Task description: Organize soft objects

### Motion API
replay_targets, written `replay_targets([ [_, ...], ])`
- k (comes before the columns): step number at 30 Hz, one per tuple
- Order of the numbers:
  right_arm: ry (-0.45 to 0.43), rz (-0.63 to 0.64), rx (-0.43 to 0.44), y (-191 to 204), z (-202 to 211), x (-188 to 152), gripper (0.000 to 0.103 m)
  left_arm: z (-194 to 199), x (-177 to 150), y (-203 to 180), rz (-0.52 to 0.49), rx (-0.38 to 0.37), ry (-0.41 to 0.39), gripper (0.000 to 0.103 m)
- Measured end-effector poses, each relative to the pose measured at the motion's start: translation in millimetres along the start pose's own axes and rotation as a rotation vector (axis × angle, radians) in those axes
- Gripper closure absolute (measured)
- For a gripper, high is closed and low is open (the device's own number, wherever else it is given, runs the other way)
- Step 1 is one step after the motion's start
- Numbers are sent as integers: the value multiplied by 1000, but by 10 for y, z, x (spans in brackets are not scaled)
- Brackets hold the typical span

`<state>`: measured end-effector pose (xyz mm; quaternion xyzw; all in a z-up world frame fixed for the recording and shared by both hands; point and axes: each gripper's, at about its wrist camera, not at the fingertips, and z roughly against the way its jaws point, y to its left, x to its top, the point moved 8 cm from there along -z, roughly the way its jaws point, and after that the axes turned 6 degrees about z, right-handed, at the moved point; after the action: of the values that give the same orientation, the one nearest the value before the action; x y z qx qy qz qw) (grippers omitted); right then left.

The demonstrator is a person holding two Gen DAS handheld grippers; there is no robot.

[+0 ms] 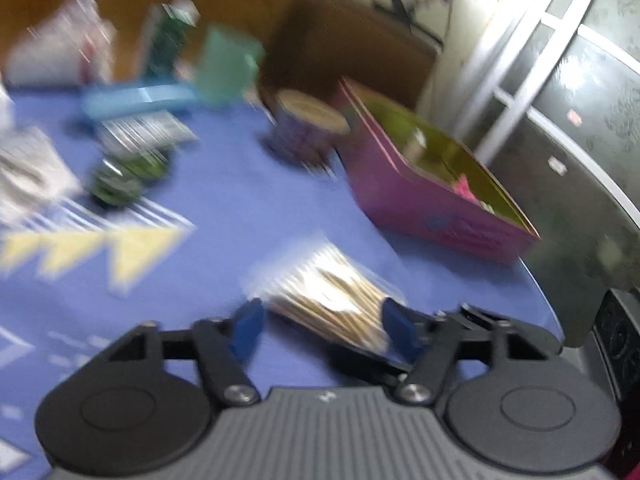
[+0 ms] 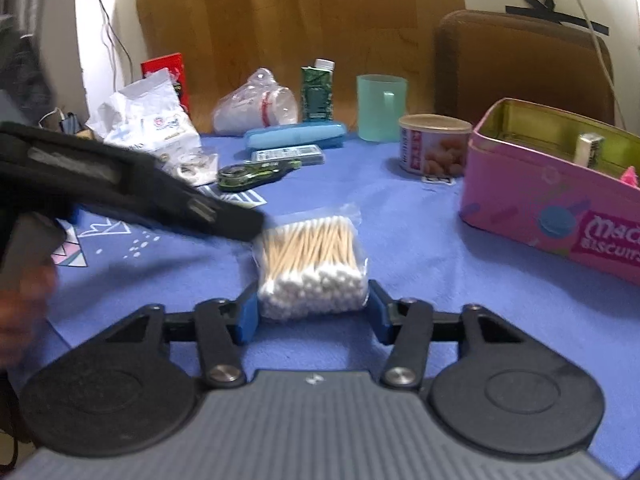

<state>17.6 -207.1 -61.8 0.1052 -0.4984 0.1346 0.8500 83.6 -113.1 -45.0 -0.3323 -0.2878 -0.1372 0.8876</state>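
A clear bag of cotton swabs [image 2: 312, 256] lies on the blue cloth [image 2: 408, 240]. My right gripper [image 2: 313, 316] is shut on its near end, a blue pad pressing each side. My left gripper [image 1: 324, 328] straddles the same bag [image 1: 328, 300] in the blurred left wrist view. Its jaws stand apart, and a sliver of cloth shows beside the left pad [image 1: 248, 328]. In the right wrist view that left gripper [image 2: 248, 228] reaches in from the left to the bag's far corner, with a hand [image 2: 20, 312] behind it.
An open pink biscuit tin [image 2: 540, 208] holding small items stands at the right. Behind the bag are a food can [image 2: 434, 146], a green cup [image 2: 382, 108], a blue case [image 2: 294, 138], a carton [image 2: 318, 92] and plastic bags [image 2: 148, 120]. A brown chair back [image 2: 520, 64] stands beyond the table.
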Motion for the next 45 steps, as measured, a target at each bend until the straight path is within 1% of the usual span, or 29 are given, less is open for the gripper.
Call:
replay_targets([
  [1, -8, -4, -3, -5, 18, 0, 52, -43, 4, -42, 5, -9, 0, 47],
  [2, -14, -12, -20, -37, 38, -12, 53, -58, 18, -102, -3, -20, 1, 52],
  [3, -30, -27, -32, -77, 72, -15, 53, -51, 54, -172, -18, -32, -4, 54],
  [6, -123, -57, -69, -230, 260, 95, 53, -11, 256, -492, -109, -59, -51, 54],
  [9, -230, -48, -152, -429, 450, 294, 53, -76, 473, -903, -203, -77, -88, 54],
  [11, -275, -56, -215, -653, 520, 422, 53, -234, 600, -1228, -261, -112, -83, 53],
  [12, -290, -67, -247, -775, 544, 471, 53, -317, 630, -1365, -289, -111, -84, 44],
  [13, -307, -77, -283, -908, 563, 515, 53, -438, 669, -1497, -318, -89, -87, 36],
  [14, -316, -86, -329, -1079, 569, 559, 53, -525, 695, -1568, -331, -57, -96, 26],
  [15, -317, -93, -372, -1222, 563, 586, 52, -582, 690, -1618, -339, -40, -106, 26],
  [16, -314, -108, -435, -1424, 543, 606, 47, -612, 698, -1665, -334, -54, -126, 25],
  [17, -293, -121, -489, -1602, 496, 601, 44, -628, 688, -1688, -329, -59, -120, 25],
  [18, -279, -136, -536, -1759, 454, 576, 40, -640, 663, -1677, -322, -59, -118, 25],
  [19, -253, -153, -586, -1940, 406, 535, 33, -628, 636, -1649, -322, -53, -126, 25],
  [21, -222, -205, -630, -2174, 409, 436, 29, -601, 589, -1552, -338, -12, -145, 25],
  [23, -243, -291, -600, -2276, 486, 342, 29, -571, 576, -1431, -341, 42, -162, 25],
  [25, -290, -298, -604, -2191, 595, 334, 29, -541, 562, -1280, -325, 93, -167, 25],
  [28, -322, -317, -568, -2051, 651, 301, 29, -521, 534, -1141, -311, 149, -163, 25],
  [31, -365, -324, -545, -1876, 775, 284, 29, -482, 468, -1060, -321, 207, -159, 25],
  [34, -385, -338, -525, -1713, 861, 277, 29, -404, 405, -1003, -340, 250, -163, 26],
  [37, -378, -351, -482, -1548, 879, 261, 29, -330, 332, -911, -347, 284, -160, 26],
  [40, -332, -357, -447, -1414, 807, 227, 29, -257, 265, -784, -333, 303, -150, 26],
  [42, -305, -369, -429, -1338, 771, 203, 29, -184, 240, -687, -325, 325, -160, 26],
  [45, -300, -363, -411, -1227, 736, 250, 29, -63, 207, -515, -308, 362, -174, 26],
])
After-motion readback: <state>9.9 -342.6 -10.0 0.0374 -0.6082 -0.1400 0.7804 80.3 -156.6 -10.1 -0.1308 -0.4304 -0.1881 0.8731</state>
